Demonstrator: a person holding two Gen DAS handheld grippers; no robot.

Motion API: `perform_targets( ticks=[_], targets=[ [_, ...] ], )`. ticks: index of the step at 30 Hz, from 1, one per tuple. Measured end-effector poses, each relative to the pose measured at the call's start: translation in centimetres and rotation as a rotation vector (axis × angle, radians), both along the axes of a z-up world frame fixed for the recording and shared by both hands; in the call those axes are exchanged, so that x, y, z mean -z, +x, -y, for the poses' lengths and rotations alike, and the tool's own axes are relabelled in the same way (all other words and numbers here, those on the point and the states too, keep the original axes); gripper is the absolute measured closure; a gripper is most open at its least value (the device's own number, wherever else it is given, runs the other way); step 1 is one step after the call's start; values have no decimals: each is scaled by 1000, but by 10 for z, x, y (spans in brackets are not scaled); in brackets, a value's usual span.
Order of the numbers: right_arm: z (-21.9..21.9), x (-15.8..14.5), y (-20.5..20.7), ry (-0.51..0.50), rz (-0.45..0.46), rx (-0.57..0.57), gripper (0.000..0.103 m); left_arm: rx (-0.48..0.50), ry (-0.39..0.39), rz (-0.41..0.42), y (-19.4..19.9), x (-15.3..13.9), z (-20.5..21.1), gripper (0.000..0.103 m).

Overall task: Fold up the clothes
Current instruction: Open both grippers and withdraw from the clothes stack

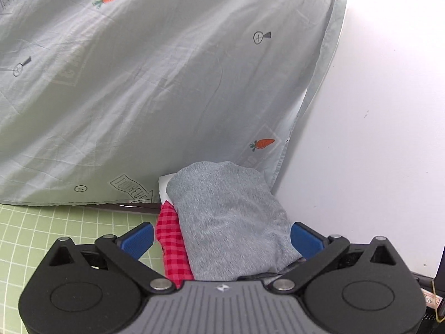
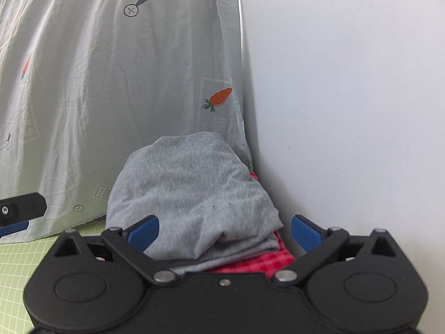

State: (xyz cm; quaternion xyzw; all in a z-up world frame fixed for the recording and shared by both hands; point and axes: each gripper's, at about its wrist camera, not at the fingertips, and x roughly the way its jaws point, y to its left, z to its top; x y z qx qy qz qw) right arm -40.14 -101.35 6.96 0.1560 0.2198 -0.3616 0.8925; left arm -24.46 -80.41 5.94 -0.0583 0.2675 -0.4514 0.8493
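between your spread left gripper (image 1: 222,236) and right gripper (image 2: 225,232), both released: folded grey garment (image 2: 192,192) stacked on red checked cloth (image 1: 172,247) (placing looks done); back off, fetch next.

The left tool (image 1: 222,239) has black linkage arms with silver pivot screws, blue ribbed fingertip pads (image 1: 138,240), and a grey ridged body bearing a small white emblem. The right tool (image 2: 224,232) matches, but its body is all black.

A pale carrot-print sheet (image 1: 167,83) hangs behind a green grid mat (image 1: 41,231), beside a white wall (image 1: 375,125).
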Motion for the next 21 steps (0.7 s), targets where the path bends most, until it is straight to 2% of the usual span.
perform_targets(
  ticks=[4,9,14,17,21],
  targets=[
    [-45,-1,-30,12,-2,28,0,-26,72,38,-38,-3,-30,0],
    [-91,3,-63,44,-7,45,0,8,141,17,-70,6,-62,0],
    [-132,14,-92,54,-42,64,0,61,199,-7,-92,20,-90,0],
    [-151,22,-103,54,-77,70,0,50,244,8,-103,27,-103,0],
    [-167,26,-116,64,-94,73,0,51,256,-1,-111,31,-119,0]
  ],
)
